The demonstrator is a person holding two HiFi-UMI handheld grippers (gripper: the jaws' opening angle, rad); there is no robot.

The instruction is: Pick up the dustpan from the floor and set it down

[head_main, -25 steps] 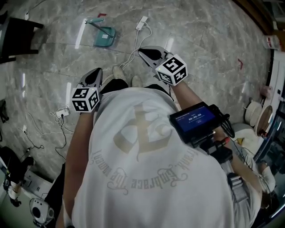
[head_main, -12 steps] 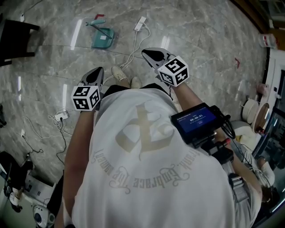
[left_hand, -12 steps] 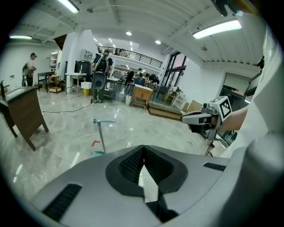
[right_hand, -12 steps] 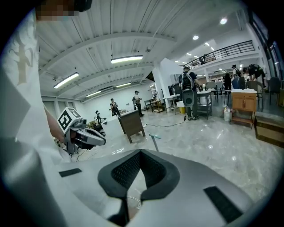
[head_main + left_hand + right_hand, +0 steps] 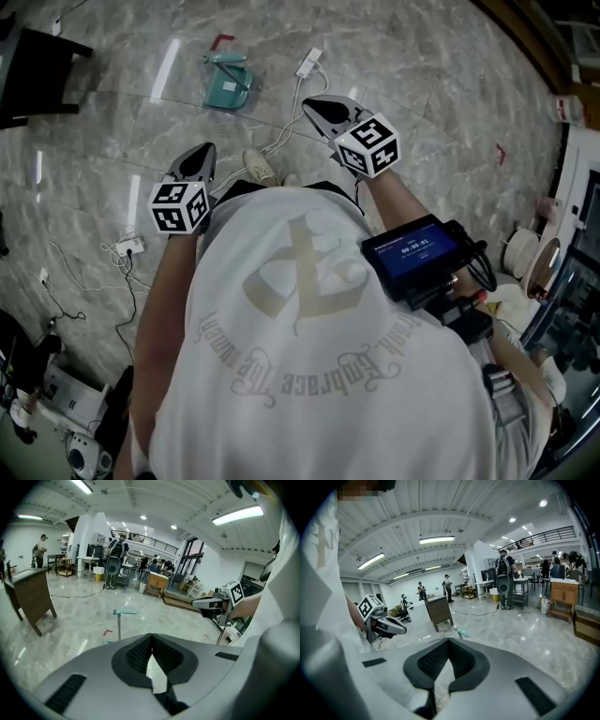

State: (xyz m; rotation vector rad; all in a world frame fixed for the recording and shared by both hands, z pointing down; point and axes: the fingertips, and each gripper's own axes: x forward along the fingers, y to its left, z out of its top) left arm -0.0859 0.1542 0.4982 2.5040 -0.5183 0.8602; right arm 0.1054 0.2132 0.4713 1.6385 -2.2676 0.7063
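Note:
The teal dustpan (image 5: pixel 228 82) stands on the marble floor ahead of me, its upright handle (image 5: pixel 118 623) visible in the left gripper view and its handle top (image 5: pixel 463 633) just over the jaws in the right gripper view. My left gripper (image 5: pixel 199 159) is held out in front of my body, well short of the dustpan, its jaws shut with nothing between them (image 5: pixel 152 637). My right gripper (image 5: pixel 323 111) is held further forward and to the right of the dustpan, also shut and empty (image 5: pixel 448 640).
White cables and a power strip (image 5: pixel 309 61) run across the floor between me and the dustpan. A dark wooden table (image 5: pixel 37 70) stands at the far left. A plug adapter (image 5: pixel 131 246) lies left of my body. A shoe (image 5: pixel 261 167) shows below the grippers. People and desks are far off.
The floor has slid in the head view as the body stepped forward. Both grippers travelled along with it, still shut and empty. The dustpan has not moved on the floor.

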